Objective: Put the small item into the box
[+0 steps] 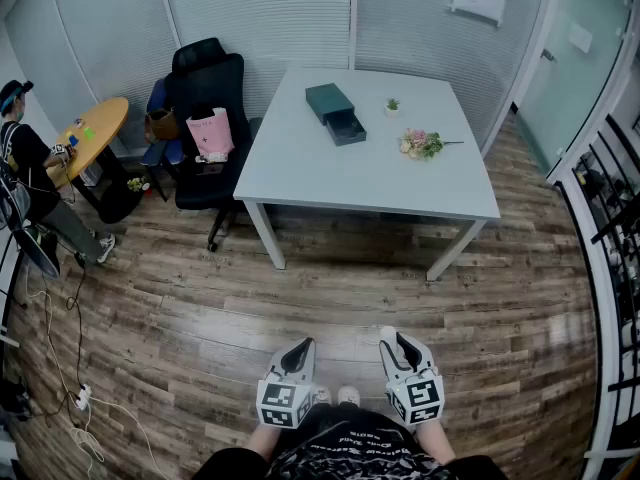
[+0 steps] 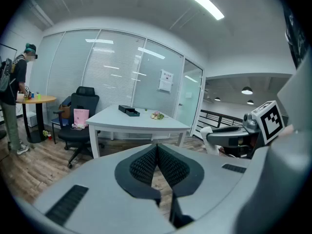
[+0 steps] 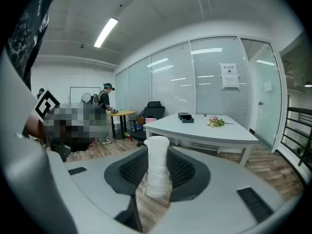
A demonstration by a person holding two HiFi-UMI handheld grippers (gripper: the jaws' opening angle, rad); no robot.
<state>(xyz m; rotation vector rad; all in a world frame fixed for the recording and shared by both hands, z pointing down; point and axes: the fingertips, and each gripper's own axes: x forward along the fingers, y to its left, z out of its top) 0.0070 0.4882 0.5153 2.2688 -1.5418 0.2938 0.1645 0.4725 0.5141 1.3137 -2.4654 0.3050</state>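
Small item: white rolled piece (image 3: 157, 169), upright, pinched between the pads of the right gripper (image 1: 404, 348), low over the wooden floor (image 1: 330, 298), well apart from the box.
Right gripper: clamped on the roll, aimed slightly downward toward the table.
Left gripper: (image 1: 298, 354) just beside the right one, jaws pressed together, nothing between them.
Box: dark green (image 1: 336, 113), on the far part of the white table (image 1: 330, 173), drawer slid out.
Also on table: bunch of flowers (image 1: 421, 144) right of the box, small potted plant (image 1: 392, 105) behind.
Left of table: black office chair (image 1: 205, 83) with pink bag (image 1: 210, 133); round wooden table (image 1: 95, 133); person (image 1: 25, 158) standing beside it.
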